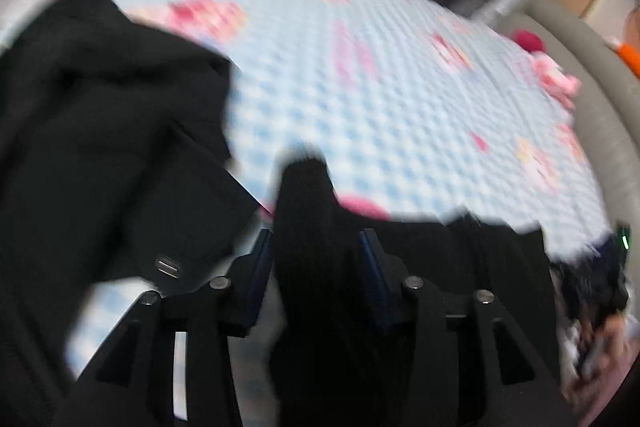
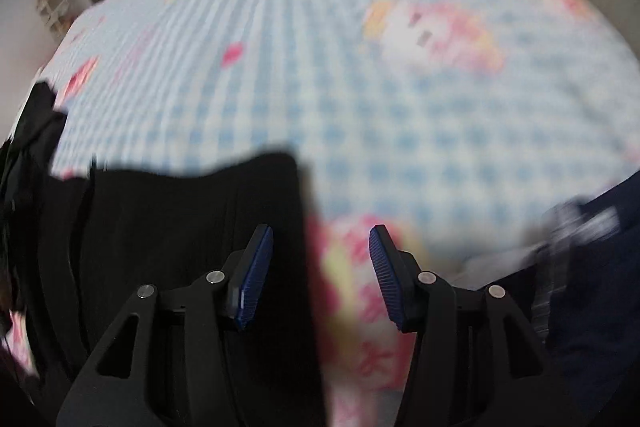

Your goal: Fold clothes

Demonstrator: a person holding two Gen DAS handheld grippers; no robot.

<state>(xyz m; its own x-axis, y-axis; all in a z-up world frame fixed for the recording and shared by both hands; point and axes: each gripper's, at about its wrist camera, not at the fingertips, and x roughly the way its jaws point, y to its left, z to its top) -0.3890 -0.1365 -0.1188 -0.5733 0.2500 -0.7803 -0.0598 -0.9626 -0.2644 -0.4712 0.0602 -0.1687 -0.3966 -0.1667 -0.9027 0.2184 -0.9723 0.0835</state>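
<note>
A black garment [image 1: 104,115] is seen spread over a bed covered by a blue-and-white checked sheet [image 1: 360,75] printed with pink cartoon figures. In the left wrist view, a bunched fold of the black cloth is clamped between the blue pads of the left gripper [image 1: 316,247], and it rises above the fingertips, so part of the sheet beyond is hidden. More of the garment is heaped to the left, where a small metal fitting [image 1: 169,265] is visible on it, and a further stretch of black cloth runs off to the right along the lower edge of the bed.

In the right wrist view, the right gripper [image 2: 321,239] is held with its jaws apart and nothing is gripped. The edge of the black garment [image 2: 192,227] lies under its left finger, while the pink print of the sheet is seen in the gap.

A dark blue item [image 2: 600,287] is seen at the right edge of that view, too blurred to identify. A pink plush object [image 1: 556,79] rests near the grey padded bed frame [image 1: 600,99]. Both views are smeared by motion blur.
</note>
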